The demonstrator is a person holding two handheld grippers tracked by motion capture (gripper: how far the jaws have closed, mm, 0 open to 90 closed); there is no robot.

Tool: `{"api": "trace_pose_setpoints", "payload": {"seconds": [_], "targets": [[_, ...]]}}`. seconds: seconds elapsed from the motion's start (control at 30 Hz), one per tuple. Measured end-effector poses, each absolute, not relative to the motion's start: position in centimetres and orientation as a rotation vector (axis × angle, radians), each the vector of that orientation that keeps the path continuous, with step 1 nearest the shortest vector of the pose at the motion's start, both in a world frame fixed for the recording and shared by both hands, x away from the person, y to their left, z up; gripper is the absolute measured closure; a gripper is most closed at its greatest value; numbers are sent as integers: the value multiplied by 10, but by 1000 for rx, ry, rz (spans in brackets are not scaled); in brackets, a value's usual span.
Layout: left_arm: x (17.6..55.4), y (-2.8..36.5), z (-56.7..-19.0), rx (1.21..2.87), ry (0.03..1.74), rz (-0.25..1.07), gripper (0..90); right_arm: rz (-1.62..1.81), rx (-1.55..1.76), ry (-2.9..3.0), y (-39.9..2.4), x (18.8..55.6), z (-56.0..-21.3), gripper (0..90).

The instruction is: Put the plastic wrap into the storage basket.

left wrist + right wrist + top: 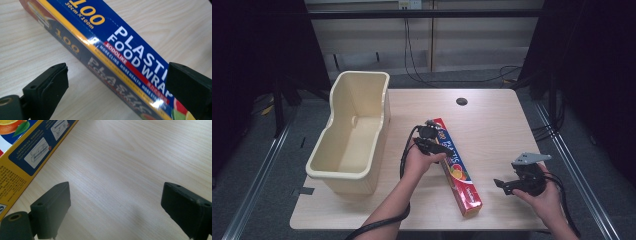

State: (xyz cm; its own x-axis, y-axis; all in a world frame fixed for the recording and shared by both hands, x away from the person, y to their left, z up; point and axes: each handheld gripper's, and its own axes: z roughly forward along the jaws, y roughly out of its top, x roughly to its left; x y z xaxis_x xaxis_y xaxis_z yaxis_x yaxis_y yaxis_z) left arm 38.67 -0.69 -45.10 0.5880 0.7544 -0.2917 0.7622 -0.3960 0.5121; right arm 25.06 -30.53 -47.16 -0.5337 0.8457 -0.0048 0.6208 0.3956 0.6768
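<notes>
light: table (492, 125) bright, surroundings dark
glare: white streaks on box (117, 47)
blur: near jaws soft
shadows: faint, soft

High view looking down on whole table (492, 120); gripper views close above it — all sharing plastic food wrap box (456, 165).

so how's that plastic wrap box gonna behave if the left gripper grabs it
The plastic wrap box is long and square-edged, so it probably won't roll. Its glossy faces may slip in the left gripper, whose open jaws straddle it. Gripped off-centre, it would likely tilt.
</notes>
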Motion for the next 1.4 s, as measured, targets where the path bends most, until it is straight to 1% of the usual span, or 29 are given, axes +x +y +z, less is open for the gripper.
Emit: {"api": "trace_pose_setpoints", "payload": {"seconds": [0.23, 0.33, 0.5, 0.67, 0.8, 1.0, 1.07, 1.23, 1.3, 1.4], "targets": [[392, -23, -455, 2233, 1222, 10, 37, 899, 1268, 2309, -305, 250, -472, 94], [393, -26, -459, 2209, 1271, -11, 12, 910, 1268, 2302, -304, 250, -471, 94], [391, -33, -461, 2174, 1294, -11, 19, 910, 1268, 2299, -304, 250, -472, 94], [389, -39, -466, 2186, 1335, -4, 0, 905, 1266, 2302, -303, 250, -472, 94], [390, -40, -471, 2162, 1406, -74, 0, 910, 1275, 2300, -302, 250, -472, 95], [391, -39, -471, 2170, 1415, -102, 1, 901, 1255, 2297, -301, 250, -470, 99], [392, -38, -471, 2163, 1417, -130, 15, 903, 1255, 2298, -301, 250, -470, 103], [393, -37, -470, 2151, 1448, -148, 40, 903, 1253, 2299, -301, 250, -471, 107], [393, -35, -469, 2145, 1463, -168, 60, 904, 1252, 2297, -302, 250, -470, 107], [395, -27, -466, 2180, 1469, -202, 104, 907, 1253, 2292, -303, 250, -470, 107]]}}
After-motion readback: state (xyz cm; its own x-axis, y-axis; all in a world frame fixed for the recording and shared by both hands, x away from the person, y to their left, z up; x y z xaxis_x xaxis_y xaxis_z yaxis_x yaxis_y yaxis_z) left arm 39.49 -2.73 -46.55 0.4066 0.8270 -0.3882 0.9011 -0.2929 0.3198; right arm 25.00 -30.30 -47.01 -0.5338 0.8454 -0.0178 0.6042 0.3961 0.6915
